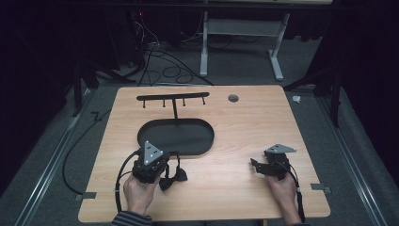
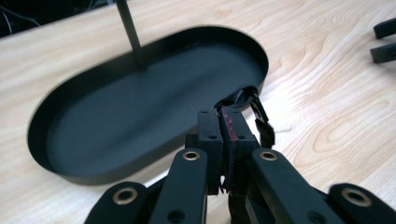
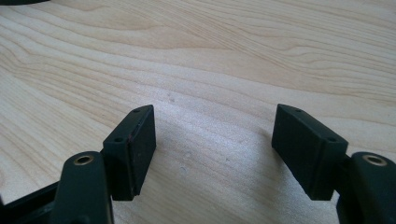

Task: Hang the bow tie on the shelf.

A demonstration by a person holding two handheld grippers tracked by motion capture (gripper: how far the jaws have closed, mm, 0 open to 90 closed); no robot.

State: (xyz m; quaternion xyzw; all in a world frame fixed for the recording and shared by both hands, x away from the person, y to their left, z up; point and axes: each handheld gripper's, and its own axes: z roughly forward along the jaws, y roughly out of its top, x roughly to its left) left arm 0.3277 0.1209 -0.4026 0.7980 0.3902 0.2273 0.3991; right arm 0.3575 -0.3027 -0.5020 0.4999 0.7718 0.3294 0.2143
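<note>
A black bow tie (image 1: 173, 177) dangles just above the wooden table (image 1: 235, 136) at the front left, hanging by its thin strap (image 2: 261, 119). My left gripper (image 1: 165, 162) is shut on that strap; in the left gripper view the pads (image 2: 224, 133) press together with the strap pinched between them and a loop sticking out beyond the tips. It hovers at the near rim of a black oval tray (image 1: 188, 141). My right gripper (image 1: 256, 165) rests at the front right, its jaws (image 3: 215, 149) standing wide open over bare wood with nothing between them.
A thin black post (image 2: 130, 32) rises from the tray's far side and carries a crossbar with several small hooks (image 1: 171, 98). A round grommet hole (image 1: 233, 98) sits at the back of the table. Cables and a desk frame lie on the floor beyond.
</note>
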